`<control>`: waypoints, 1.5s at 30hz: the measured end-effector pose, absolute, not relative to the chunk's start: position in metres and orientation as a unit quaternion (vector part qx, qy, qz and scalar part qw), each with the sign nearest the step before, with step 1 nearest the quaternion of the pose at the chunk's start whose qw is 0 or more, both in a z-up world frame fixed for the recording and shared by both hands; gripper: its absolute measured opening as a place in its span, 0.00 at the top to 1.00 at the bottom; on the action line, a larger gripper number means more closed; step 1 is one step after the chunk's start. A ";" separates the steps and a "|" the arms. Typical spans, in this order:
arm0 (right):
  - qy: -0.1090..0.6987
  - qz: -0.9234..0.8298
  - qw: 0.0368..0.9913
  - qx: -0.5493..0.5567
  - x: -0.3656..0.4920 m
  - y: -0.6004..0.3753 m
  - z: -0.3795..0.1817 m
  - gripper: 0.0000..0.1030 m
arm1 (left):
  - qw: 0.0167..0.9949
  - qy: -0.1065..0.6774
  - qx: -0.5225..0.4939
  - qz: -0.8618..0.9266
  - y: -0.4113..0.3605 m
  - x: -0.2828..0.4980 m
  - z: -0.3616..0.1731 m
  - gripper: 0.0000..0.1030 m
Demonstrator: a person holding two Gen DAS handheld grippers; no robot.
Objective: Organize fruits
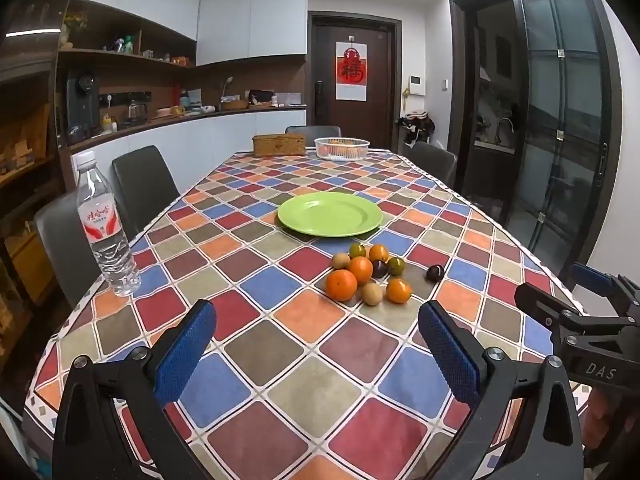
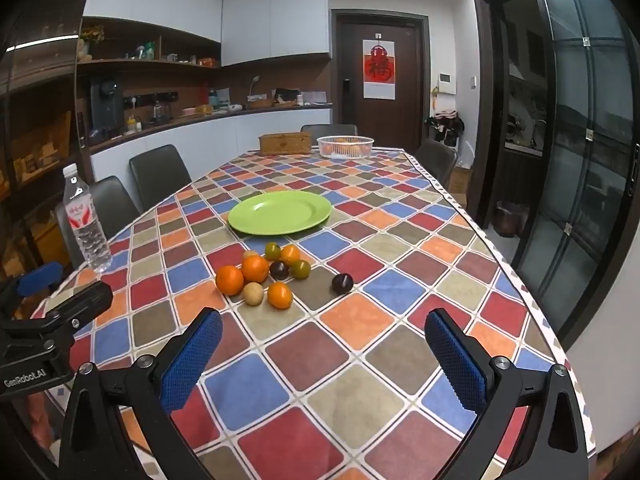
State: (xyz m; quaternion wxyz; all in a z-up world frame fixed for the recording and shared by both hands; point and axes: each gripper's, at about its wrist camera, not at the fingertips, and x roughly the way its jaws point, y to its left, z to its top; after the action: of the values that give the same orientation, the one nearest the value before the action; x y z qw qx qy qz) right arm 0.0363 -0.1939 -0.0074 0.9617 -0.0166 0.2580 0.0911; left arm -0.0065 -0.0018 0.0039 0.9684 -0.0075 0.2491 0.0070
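Fruit (image 1: 368, 274) clustered on counter (image 1: 304, 360), just short of green plate (image 1: 330, 214); one dark plum (image 1: 435, 273) lies apart, right of the cluster. Left tongs (image 1: 316, 354) and right tongs (image 2: 324, 360) both wide open, empty, hovering near the counter edge, well short of the fruit. Suggest: take outliers first, close softly on round skins, and set each on the plate without nudging its neighbours.

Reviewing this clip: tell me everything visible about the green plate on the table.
The green plate is round, lime-coloured and glossy, probably plastic, with a broad flat rim and a shallow well. It lies flat and right side up on the checkered tablecloth, near the table's middle, with nothing on it. The cluster of fruits sits just in front of it, apart from its edge. Neither gripper touches it.
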 end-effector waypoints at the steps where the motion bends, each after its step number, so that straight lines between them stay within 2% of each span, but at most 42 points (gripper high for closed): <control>1: 0.258 0.091 0.962 -0.017 0.037 -0.194 -0.008 0.01 | 0.969 0.249 -0.008 0.007 -0.002 -0.006 0.004 0.00; 45: 0.249 0.094 0.964 -0.018 0.033 -0.192 -0.001 0.00 | 0.973 0.229 -0.012 0.001 -0.002 -0.014 0.011 0.00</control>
State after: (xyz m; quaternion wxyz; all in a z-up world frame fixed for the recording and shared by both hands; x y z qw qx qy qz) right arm 0.0329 -0.1919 -0.0010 0.9637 -0.0176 0.2494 0.0935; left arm -0.0137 -0.0023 0.0112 0.9734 -0.0120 0.2290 0.0007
